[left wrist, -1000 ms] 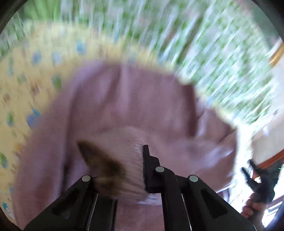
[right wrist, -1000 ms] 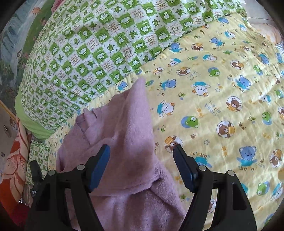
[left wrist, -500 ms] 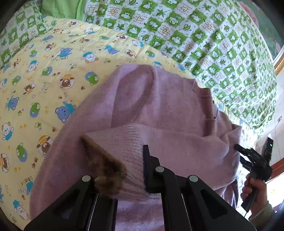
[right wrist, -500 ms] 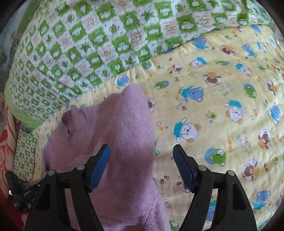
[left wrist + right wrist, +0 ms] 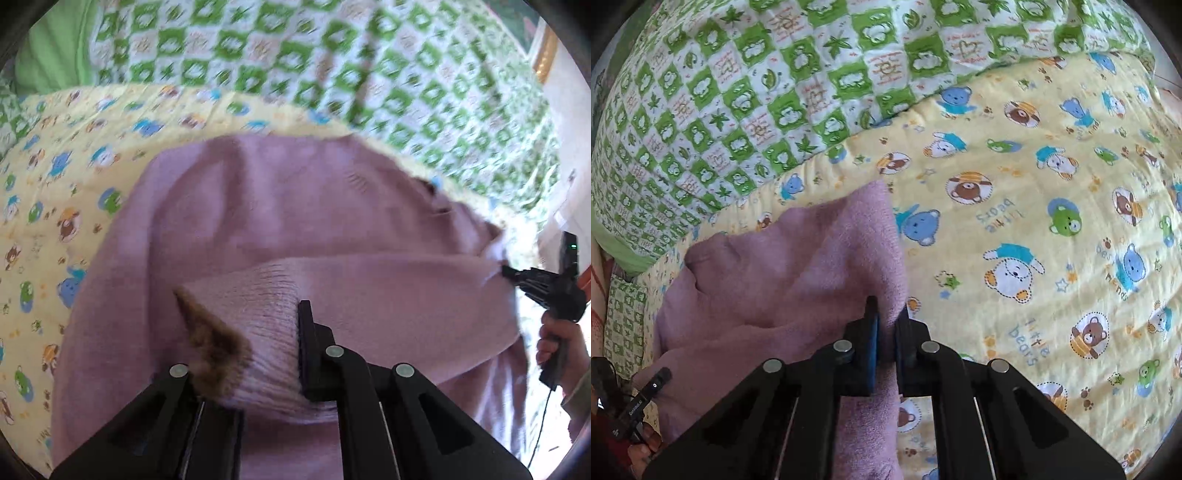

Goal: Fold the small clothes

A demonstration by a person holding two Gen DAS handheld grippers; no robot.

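Observation:
A lilac knitted sweater (image 5: 295, 206) lies on a yellow bear-print blanket (image 5: 55, 184). My left gripper (image 5: 258, 332) holds its ribbed sleeve cuff (image 5: 266, 295), which has brown fur trim (image 5: 214, 343); the jaws are starting to open with the cuff still pinched between them. In the right wrist view my right gripper (image 5: 887, 310) is closing on the sweater (image 5: 783, 266), with the pads pressed on a raised fold at its right edge. That right gripper (image 5: 517, 275) also shows at the sweater's far right corner in the left wrist view, held by a hand (image 5: 557, 343).
A green-and-white checked quilt (image 5: 738, 92) is bunched along the far side of the yellow blanket (image 5: 1034, 184). The same quilt (image 5: 332, 74) fills the top of the left wrist view. Bare blanket stretches to the right of the sweater.
The right gripper's jaws, wide apart before, have closed on the sweater's edge after moving in over it. The left gripper kept the cuff and sank a little.

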